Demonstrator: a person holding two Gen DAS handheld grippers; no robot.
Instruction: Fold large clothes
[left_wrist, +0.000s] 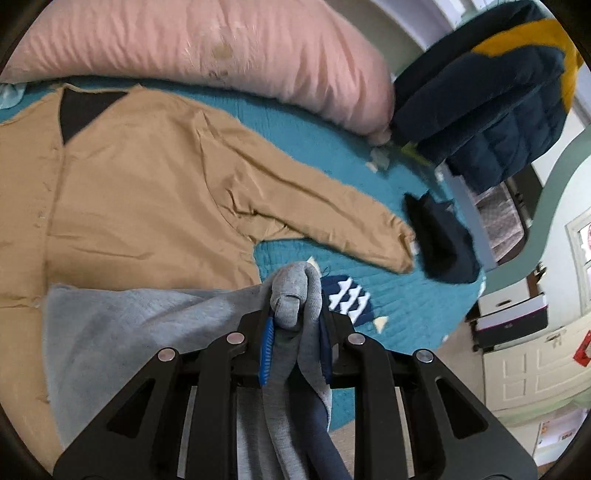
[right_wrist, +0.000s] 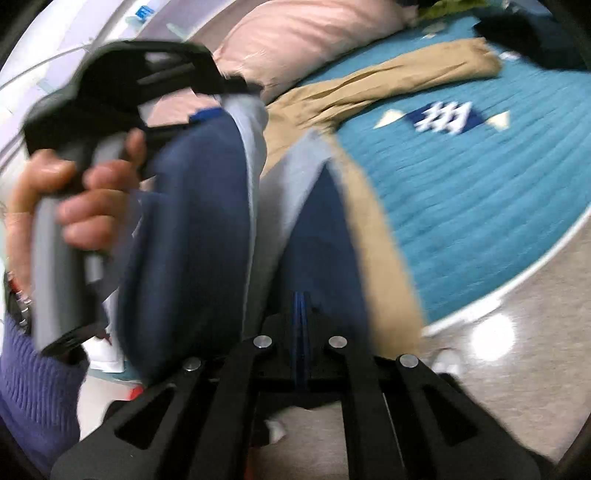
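Both the left gripper (left_wrist: 295, 314) and right gripper (right_wrist: 301, 314) clamp the grey-and-navy garment (left_wrist: 122, 332), which hangs over the tan shirt (left_wrist: 147, 177) toward 12 o'clock and could snag and drag it.

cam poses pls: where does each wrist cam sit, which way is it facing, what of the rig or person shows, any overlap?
Left wrist: sits behind the left gripper, shut on the grey-navy garment; faces across the tan cardigan toward the pink pillow.
Right wrist: sits behind the right gripper, pads together at navy cloth; faces along the teal bedspread; person's left hand visible.
Shared: garment, cardigan, bedspread, pillow.
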